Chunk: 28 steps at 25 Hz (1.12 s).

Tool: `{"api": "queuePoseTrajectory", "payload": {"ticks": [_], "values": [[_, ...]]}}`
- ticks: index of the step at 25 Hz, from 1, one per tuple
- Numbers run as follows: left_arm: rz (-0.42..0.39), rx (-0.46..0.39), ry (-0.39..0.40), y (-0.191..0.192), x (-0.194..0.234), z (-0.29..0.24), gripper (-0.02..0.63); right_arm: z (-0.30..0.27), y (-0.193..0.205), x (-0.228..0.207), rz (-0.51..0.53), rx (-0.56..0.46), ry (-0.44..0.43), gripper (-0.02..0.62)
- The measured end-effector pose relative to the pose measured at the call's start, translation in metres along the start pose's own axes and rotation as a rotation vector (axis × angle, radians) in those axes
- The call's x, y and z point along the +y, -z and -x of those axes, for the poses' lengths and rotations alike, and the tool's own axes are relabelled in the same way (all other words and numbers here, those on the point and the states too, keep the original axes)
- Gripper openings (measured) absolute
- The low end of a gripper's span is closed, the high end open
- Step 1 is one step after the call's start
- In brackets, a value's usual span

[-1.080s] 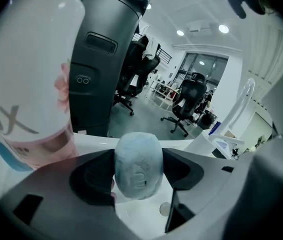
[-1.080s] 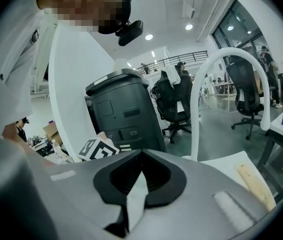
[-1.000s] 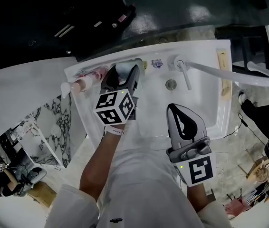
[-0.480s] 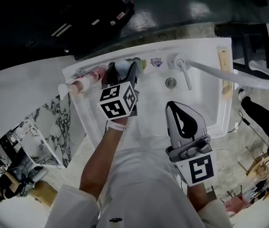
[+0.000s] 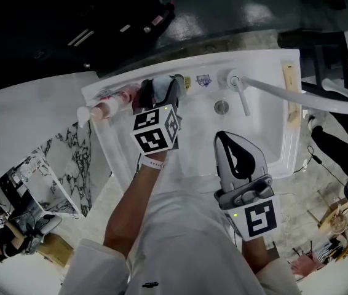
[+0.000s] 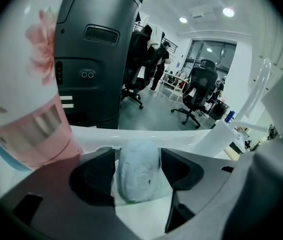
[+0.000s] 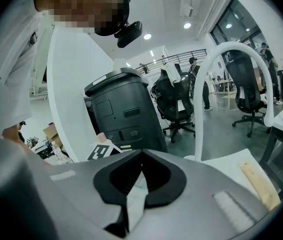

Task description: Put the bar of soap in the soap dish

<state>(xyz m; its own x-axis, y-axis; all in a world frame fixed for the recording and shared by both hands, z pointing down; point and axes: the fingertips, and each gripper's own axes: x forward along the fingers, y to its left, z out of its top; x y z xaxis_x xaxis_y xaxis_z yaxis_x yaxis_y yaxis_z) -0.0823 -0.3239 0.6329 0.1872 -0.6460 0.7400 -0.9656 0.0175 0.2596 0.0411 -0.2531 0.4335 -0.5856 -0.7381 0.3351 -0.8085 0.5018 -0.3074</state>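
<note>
A pale blue bar of soap (image 6: 139, 171) stands on edge between the jaws of my left gripper (image 6: 139, 160), whose pads press it from both sides. In the head view the left gripper (image 5: 160, 82) and the soap (image 5: 158, 88) are at the back left corner of the white sink (image 5: 266, 109), just above its rim. The gripper and soap cover whatever lies under them, and I cannot make out a soap dish. My right gripper (image 5: 223, 139) hangs shut over the sink's front part, nothing in it; its tips (image 7: 141, 153) meet.
A pink and white bottle (image 5: 108, 108) lies on the sink's left rim, close beside the left gripper (image 6: 26, 99). A tap (image 5: 235, 83), drain (image 5: 221, 107) and curved white hose (image 5: 297, 96) are at the back. A black bin (image 6: 96, 59) stands behind the sink.
My left gripper has carried the soap slightly farther back and right, toward the sink's back rim. The right gripper has stayed where it was.
</note>
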Motion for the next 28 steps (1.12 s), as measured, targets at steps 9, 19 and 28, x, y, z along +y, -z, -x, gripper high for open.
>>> {"api": "queuePoseTrajectory", "payload": {"ticks": [9,19,28], "values": [[-0.009,-0.019,0.003,-0.005,-0.002,0.014,0.293,0.005,-0.007,0.007,0.011,-0.013,-0.004,0.006],[-0.029,-0.028,0.045,0.001,-0.013,0.044,0.261,0.019,-0.019,0.021,0.028,-0.051,-0.006,0.006],[-0.041,-0.030,0.074,0.008,-0.016,0.075,0.142,0.044,-0.023,0.031,0.070,-0.060,0.005,0.006]]}}
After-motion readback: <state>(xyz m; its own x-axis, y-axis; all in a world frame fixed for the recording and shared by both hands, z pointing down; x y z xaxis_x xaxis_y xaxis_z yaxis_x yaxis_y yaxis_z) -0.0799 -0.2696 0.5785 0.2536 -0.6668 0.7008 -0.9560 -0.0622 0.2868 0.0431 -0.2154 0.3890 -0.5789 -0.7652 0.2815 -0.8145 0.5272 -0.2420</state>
